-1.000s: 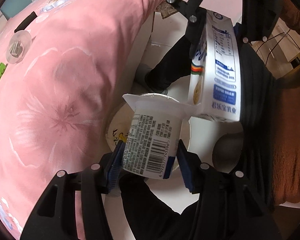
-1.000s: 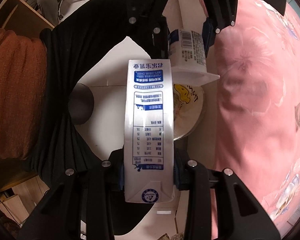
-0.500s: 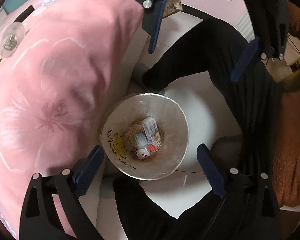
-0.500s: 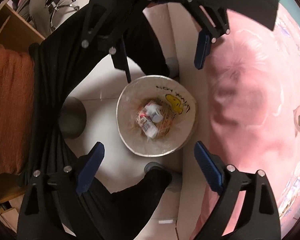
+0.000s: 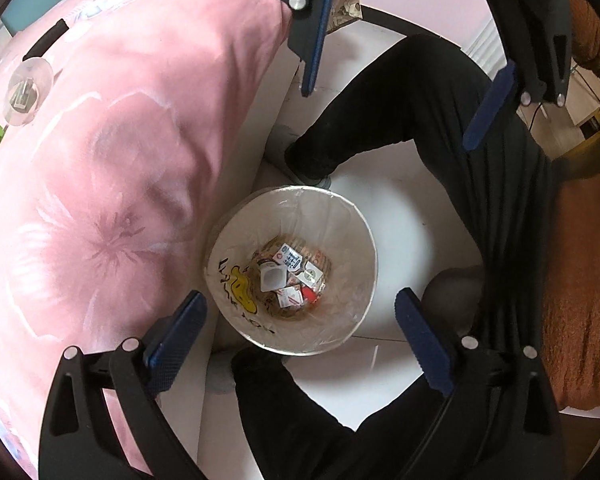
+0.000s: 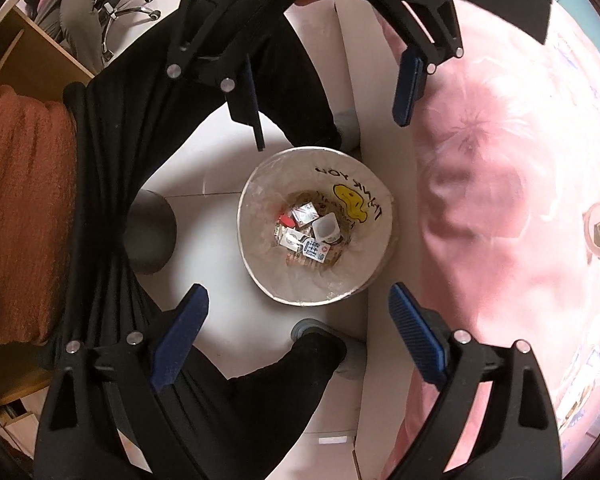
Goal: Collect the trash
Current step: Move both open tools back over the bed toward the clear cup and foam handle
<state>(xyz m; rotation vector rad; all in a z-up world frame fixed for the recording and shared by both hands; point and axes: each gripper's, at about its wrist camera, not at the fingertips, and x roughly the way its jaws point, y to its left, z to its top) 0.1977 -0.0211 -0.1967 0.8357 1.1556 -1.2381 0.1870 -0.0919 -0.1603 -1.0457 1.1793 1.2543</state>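
A white round trash bin (image 5: 364, 236) with a yellow smiley stands on the floor beside the bed; it also shows in the right wrist view (image 6: 384, 200). Inside lie a white yogurt cup (image 5: 273, 278), a blue-and-white milk carton (image 5: 290, 257) and other wrappers; the cup (image 6: 325, 227) and carton (image 6: 315, 249) show in the right wrist view too. My left gripper (image 5: 296, 340) is open and empty above the bin. My right gripper (image 6: 300, 334) is open and empty above it, facing the left one.
A pink flowered duvet (image 5: 100, 168) covers the bed beside the bin. The person's black-trousered legs (image 5: 380, 120) and feet (image 6: 320, 336) stand around the bin. A dark round object (image 6: 152, 232) is on the white floor. An orange blanket (image 6: 20, 200) lies at the side.
Both grippers opened. The yogurt cup left the left gripper and the milk carton left the right one; both now lie in the bin.
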